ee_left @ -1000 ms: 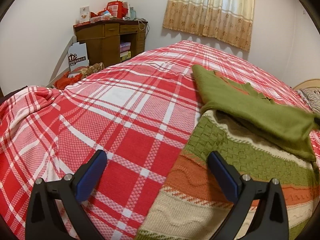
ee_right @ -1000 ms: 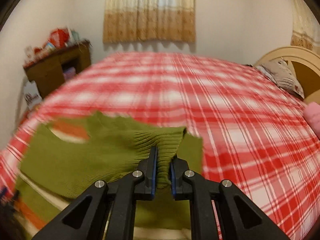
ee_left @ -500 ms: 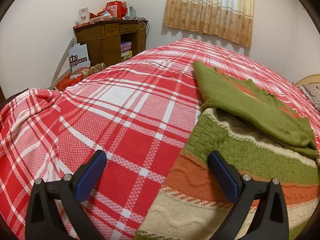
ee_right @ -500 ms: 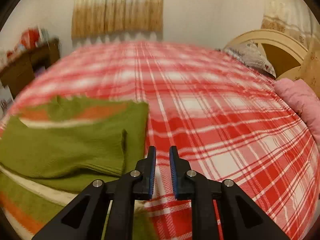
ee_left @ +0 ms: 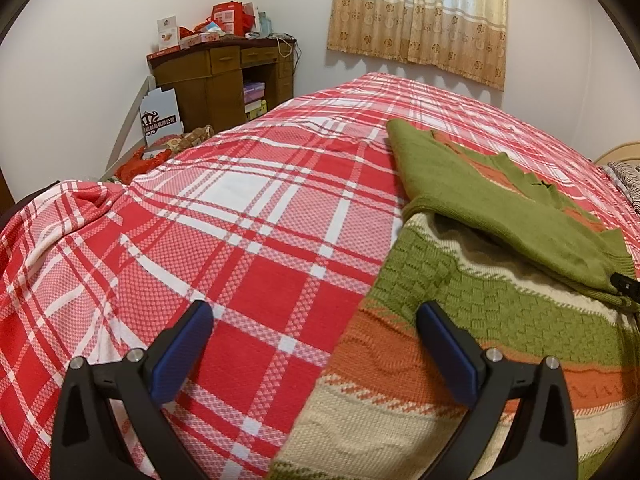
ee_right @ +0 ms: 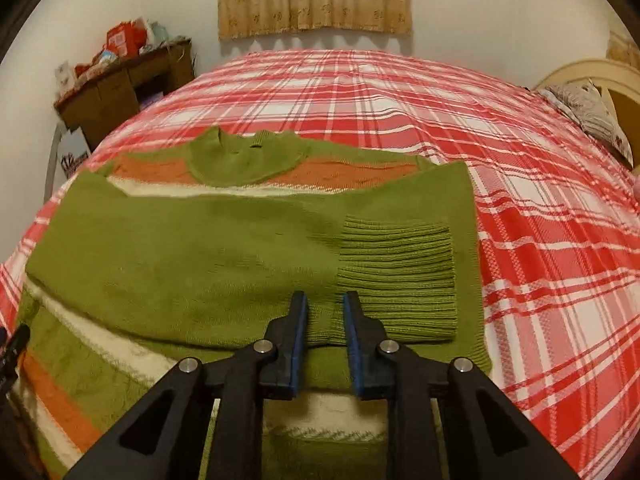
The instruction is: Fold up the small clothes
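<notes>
Left hand-held gripper (ee_left: 314, 330) hangs spread wide over the red-and-white plaid bedspread (ee_left: 248, 216), its right finger above the striped green, orange and cream knitted sweater (ee_left: 460, 344). At two o'clock, one olive sleeve (ee_right: 240, 264) lies folded across the chest. Right hand-held gripper (ee_right: 325, 320) stands slightly parted, apparently pinching nothing, by the ribbed cuff (ee_right: 398, 276).

A bed (ee_left: 260, 216) under a red-and-white plaid cover fills the room between plain white walls (ee_left: 80, 40). A beige patterned curtain (ee_left: 420, 12) hangs on the far wall, a cluttered wooden desk (ee_left: 224, 76) stands in the corner, and a cream headboard (ee_right: 592, 76) rises at right.
</notes>
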`<state>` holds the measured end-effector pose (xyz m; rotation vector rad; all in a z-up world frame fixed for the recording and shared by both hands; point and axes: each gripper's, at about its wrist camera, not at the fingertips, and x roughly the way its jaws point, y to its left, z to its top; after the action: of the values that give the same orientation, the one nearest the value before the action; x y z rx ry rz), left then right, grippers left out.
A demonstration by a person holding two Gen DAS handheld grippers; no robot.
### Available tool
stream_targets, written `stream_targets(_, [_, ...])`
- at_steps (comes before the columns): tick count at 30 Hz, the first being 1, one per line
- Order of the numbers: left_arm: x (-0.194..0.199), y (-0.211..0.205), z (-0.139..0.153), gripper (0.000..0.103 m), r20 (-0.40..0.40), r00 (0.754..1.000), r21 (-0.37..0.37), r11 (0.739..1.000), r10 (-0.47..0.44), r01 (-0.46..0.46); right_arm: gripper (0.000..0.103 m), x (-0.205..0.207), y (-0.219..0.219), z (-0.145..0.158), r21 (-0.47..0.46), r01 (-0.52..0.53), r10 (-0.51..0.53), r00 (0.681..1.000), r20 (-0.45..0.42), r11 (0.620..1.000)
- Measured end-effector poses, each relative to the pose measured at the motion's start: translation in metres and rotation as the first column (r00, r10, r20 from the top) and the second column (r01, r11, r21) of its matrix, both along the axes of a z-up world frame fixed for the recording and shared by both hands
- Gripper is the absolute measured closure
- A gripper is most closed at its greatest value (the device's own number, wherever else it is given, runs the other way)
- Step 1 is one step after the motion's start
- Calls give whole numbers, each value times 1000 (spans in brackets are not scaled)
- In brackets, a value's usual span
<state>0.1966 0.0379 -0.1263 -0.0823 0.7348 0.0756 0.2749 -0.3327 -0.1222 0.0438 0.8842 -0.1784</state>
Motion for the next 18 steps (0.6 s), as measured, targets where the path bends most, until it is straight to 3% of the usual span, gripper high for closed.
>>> stream_targets(2, [0, 0, 0, 0, 1, 1000, 0, 1000, 0, 0, 79, -9, 1, 11, -32, 28, -28, 999, -16, 999])
stream_targets(4, [0, 0, 0, 0, 1, 1000, -1, 1000, -1, 1, 77, -38, 2, 32, 25, 2, -3, 998, 61, 1000])
stream_targets(6, [0, 0, 0, 0, 0, 1000, 0, 1000, 0, 0, 61, -63, 2, 50, 40, -13, 8, 992, 128, 999])
stream_targets(7, [0, 0, 0, 0, 0, 1000, -1, 1000, -1, 1, 40, -76, 5, 57, 31, -13, 8, 987, 159, 999])
stream_targets(8, [0, 0, 0, 0, 1, 1000, -1, 1000, -1, 1, 26, -92, 8, 64, 23, -13, 8, 981, 194, 1000])
stream_targets(10, [0, 0, 0, 0, 0, 1000, -1, 1000, -2, 2, 25, -121, 13, 74, 24, -27, 20, 970, 243, 999])
stream_targets(18, [-21, -8, 2, 0, -41, 995, 57, 994, -91, 93, 25, -193, 12, 67, 104, -34, 10, 975, 222, 994])
